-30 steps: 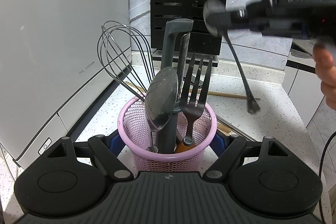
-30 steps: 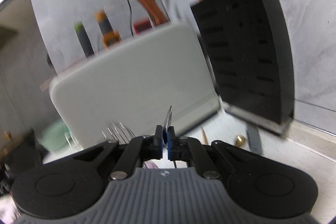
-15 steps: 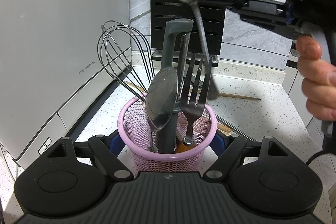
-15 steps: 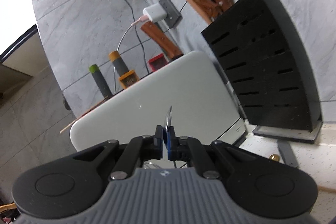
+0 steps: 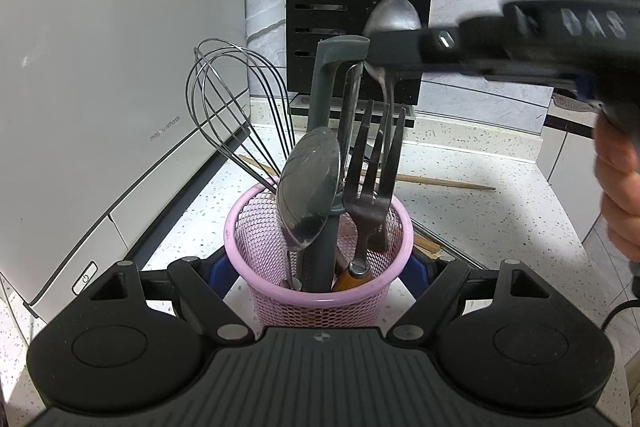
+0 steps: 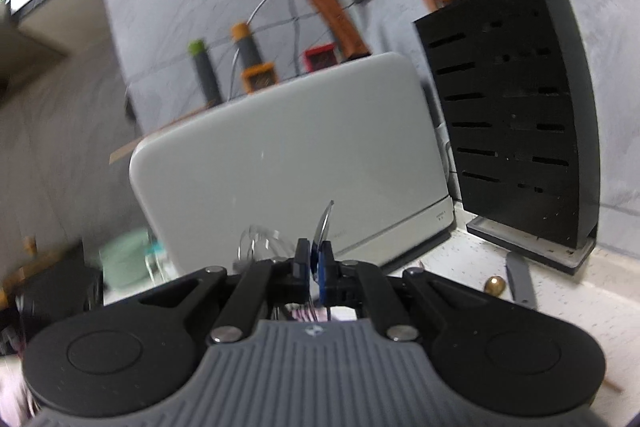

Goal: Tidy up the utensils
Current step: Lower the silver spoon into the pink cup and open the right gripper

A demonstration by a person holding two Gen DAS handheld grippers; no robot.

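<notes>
While the left claw (image 5: 318,269) clamps the pink basket (image 5: 320,291), the right claw (image 6: 315,261) pinches the spoon (image 5: 390,23), stiff and slick, at its neck, twelve o'clock above.

A home kitchen: a speckled white surface (image 5: 472,227) carries a black knife block (image 5: 360,7) against the grey marbled wall, a white appliance (image 5: 100,67) left of the block, and a pink utensil basket (image 5: 320,291) in front of it

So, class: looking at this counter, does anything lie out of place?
Yes. A wooden stick, likely a chopstick, lies loose on the counter behind the pink basket, while the other utensils stand upright in it. Nothing looks spilled or broken.
</notes>
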